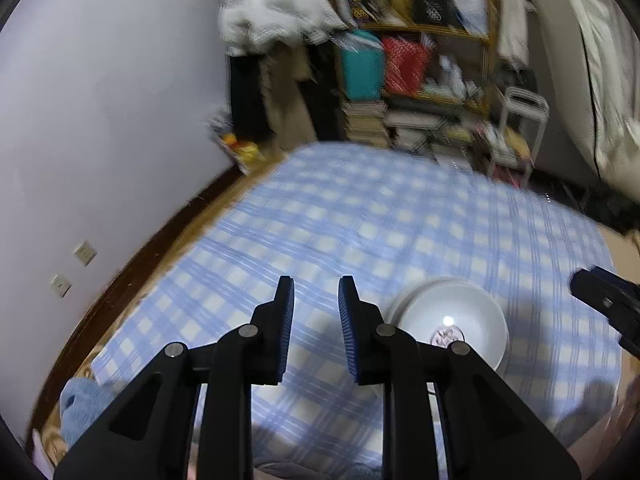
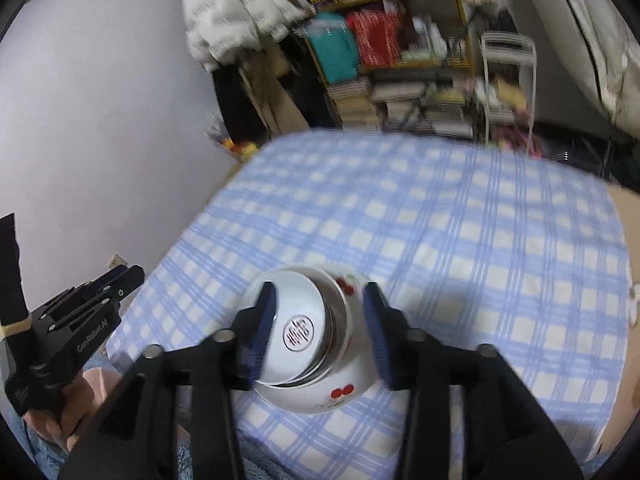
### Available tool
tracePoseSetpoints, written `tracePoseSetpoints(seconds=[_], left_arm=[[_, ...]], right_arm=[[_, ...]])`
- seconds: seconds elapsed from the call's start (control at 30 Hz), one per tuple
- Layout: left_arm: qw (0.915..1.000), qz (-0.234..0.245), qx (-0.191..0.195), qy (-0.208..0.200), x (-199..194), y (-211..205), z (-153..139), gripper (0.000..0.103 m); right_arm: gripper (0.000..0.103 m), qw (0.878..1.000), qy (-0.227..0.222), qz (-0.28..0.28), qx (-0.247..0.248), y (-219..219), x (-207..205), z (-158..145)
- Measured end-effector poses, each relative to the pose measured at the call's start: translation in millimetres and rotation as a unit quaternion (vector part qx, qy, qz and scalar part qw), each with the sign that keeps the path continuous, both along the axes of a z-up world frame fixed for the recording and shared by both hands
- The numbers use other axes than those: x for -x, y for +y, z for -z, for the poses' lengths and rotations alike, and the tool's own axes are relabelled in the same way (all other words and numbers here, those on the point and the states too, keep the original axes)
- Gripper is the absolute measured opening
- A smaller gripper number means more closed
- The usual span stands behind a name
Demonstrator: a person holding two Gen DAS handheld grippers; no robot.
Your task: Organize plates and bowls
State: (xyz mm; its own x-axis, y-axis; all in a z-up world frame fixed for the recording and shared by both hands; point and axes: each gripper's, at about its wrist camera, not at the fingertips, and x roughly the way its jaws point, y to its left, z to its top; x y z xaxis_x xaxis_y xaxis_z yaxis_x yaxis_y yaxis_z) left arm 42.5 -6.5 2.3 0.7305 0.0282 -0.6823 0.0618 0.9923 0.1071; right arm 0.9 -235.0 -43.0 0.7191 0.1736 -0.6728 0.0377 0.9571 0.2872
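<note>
A stack of white bowls (image 2: 298, 334) rests on a cherry-patterned dish (image 2: 340, 394) near the front edge of the blue-checked tablecloth (image 2: 480, 240). My right gripper (image 2: 320, 288) hovers over the stack with its jaws apart. The stack shows between the blue pads (image 2: 378, 332), and I see no pad pressing on it. In the left wrist view the same stack of bowls (image 1: 452, 320) lies to the right of my left gripper (image 1: 316, 284). That gripper is open a little, with only cloth (image 1: 360, 220) seen between its fingers. A hand (image 2: 44, 420) holds the left gripper's body at the left edge.
A cluttered shelf (image 2: 384, 40) with books and bags stands beyond the table's far edge, beside a white metal stool (image 2: 508, 80). A white jacket (image 2: 232, 12) hangs by the pale wall (image 2: 100, 100) on the left. Blue fabric (image 1: 80, 404) lies at the table's near left corner.
</note>
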Motion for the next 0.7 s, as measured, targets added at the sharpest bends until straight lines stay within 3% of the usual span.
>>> tracePoseSetpoints(seconds=[0.1,0.17,0.3,0.37,0.53,0.7], left_arm=[[0.9998,-0.003,0.000,-0.018,13.7,7.3,-12.7,0.029],[0.9991,-0.003,-0.013,-0.041,26.7,8.9,-20.0,0.041],[0.9954,0.016,-0.028,-0.090,58.7,6.4,-32.3,0.058],[0.9933,0.025,-0.024,-0.110,72.3,5.9,-36.7,0.077],[0.9836,0.020,-0.017,-0.179,104.5,10.2,-47.4,0.092],[0.9830,0.014,-0.004,-0.183,109.3,16.0,-46.0,0.095]], right_arm=[[0.075,0.999,-0.039,-0.003,0.011,3.3,15.4,-18.4],[0.089,0.998,-0.053,-0.005,0.021,5.9,21.6,-27.2],[0.096,0.994,-0.091,-0.002,0.054,11.2,38.4,-40.6],[0.103,0.992,-0.107,-0.002,0.060,12.6,48.0,-45.4],[0.103,0.984,-0.154,0.018,0.090,16.4,72.3,-55.6],[0.103,0.972,-0.193,0.035,0.128,22.9,91.9,-58.2]])
